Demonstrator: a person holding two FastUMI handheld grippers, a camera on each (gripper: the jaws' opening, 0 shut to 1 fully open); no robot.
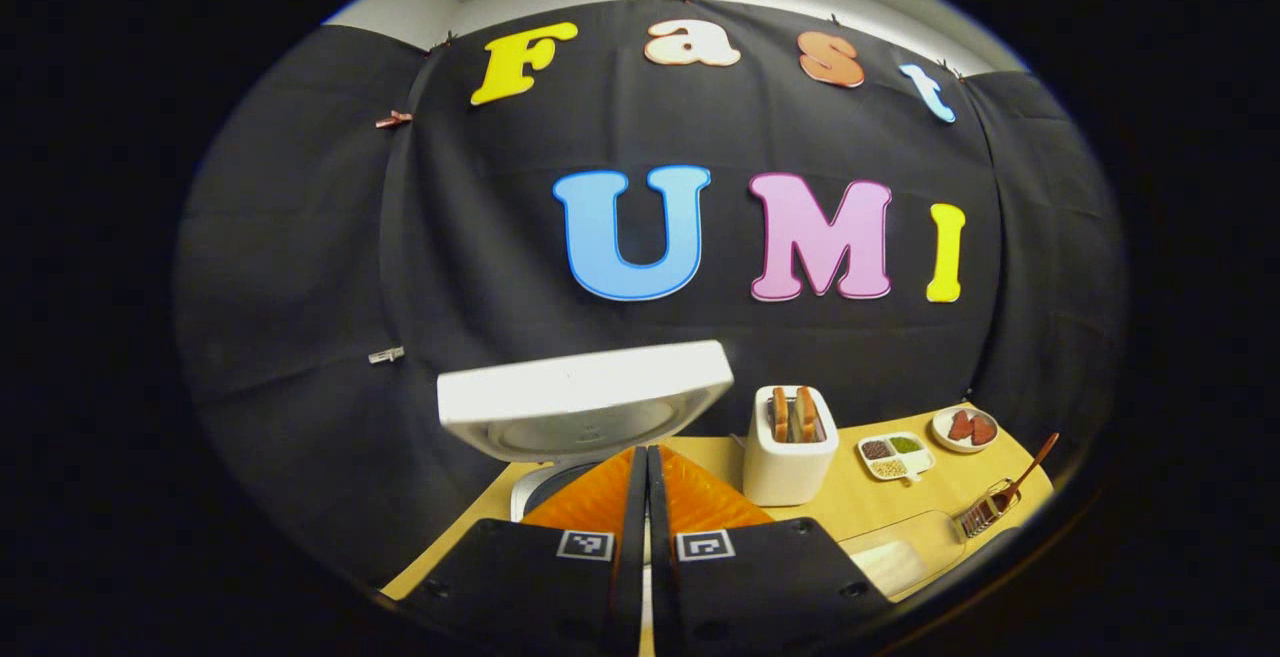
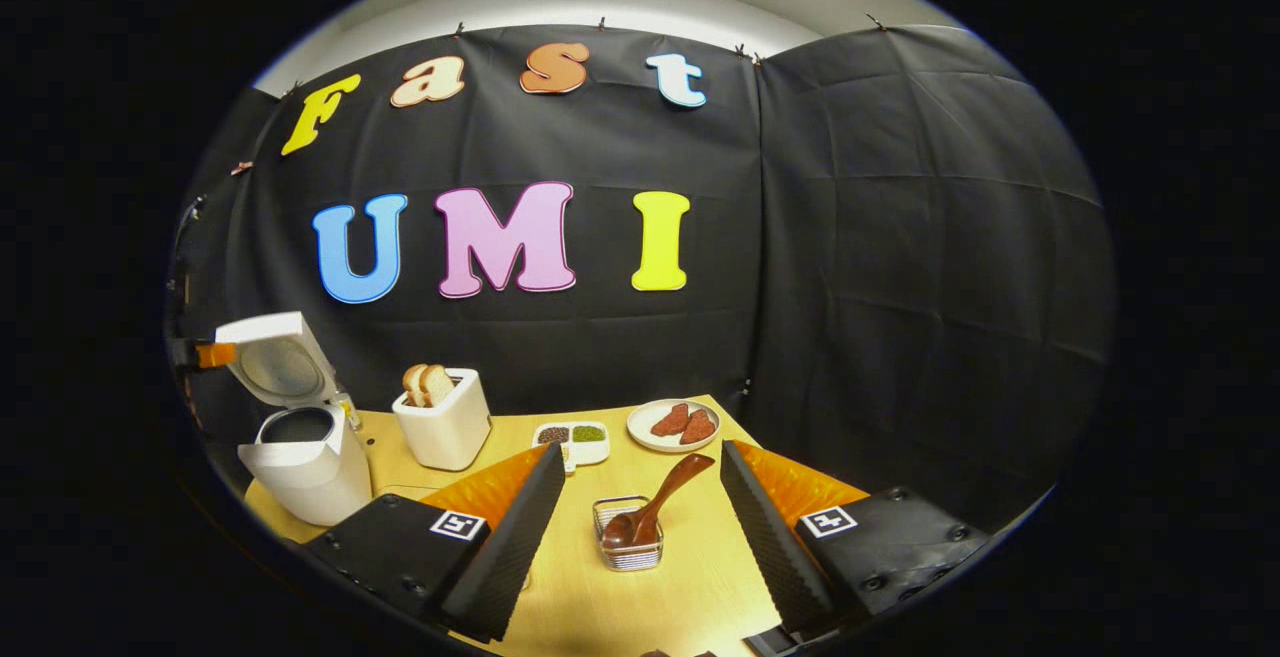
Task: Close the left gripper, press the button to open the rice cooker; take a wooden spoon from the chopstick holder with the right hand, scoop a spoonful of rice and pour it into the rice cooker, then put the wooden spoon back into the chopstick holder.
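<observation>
Now: rice cooker (image 2: 300,457) lid up. Right claw (image 2: 635,527) spread wide, wooden spoon (image 2: 655,512) dead ahead in chopstick holder (image 2: 628,545), handle leaning far-right. Left claw (image 1: 647,517) closed, empty.

Black cloth wall (image 2: 900,237), wooden table (image 2: 700,577)

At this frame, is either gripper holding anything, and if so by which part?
Nothing is held. The left gripper is shut on nothing, before the open rice cooker. The right gripper is open, with the wooden spoon untouched in the chopstick holder.
</observation>
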